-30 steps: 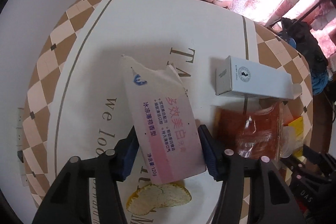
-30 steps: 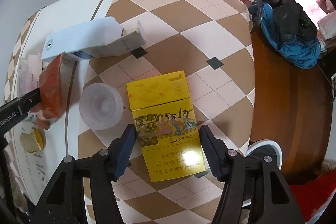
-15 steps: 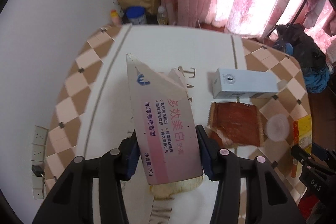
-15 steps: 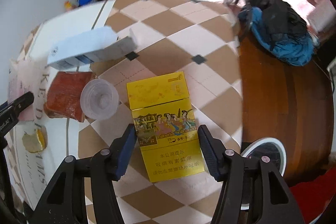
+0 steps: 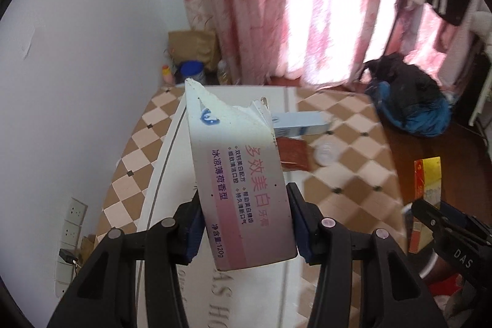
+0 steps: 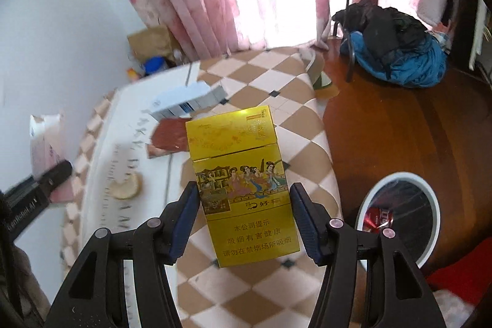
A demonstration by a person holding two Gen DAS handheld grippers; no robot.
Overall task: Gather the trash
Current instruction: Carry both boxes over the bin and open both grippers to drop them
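My left gripper [image 5: 244,223] is shut on a torn pink-and-white toothpaste box [image 5: 240,174] and holds it high above the table; the box also shows at the left of the right wrist view [image 6: 44,143]. My right gripper [image 6: 244,220] is shut on a yellow cigarette pack [image 6: 243,183], lifted above the table's right edge; the pack also shows in the left wrist view [image 5: 426,183]. A white-rimmed trash bin [image 6: 399,214] with a dark liner and a red wrapper inside stands on the floor at the lower right.
On the checkered tablecloth [image 6: 261,76] lie a pale blue carton [image 6: 184,100], a red-brown wrapper [image 6: 169,137], a clear plastic lid [image 5: 327,152] and a cracker [image 6: 126,186]. A chair with blue and black clothes [image 6: 396,51] stands behind. Curtains and bottles are at the back.
Both grippers have risen well above the table with their boxes. The right gripper has swung toward the table's right edge, bringing the trash bin into view.
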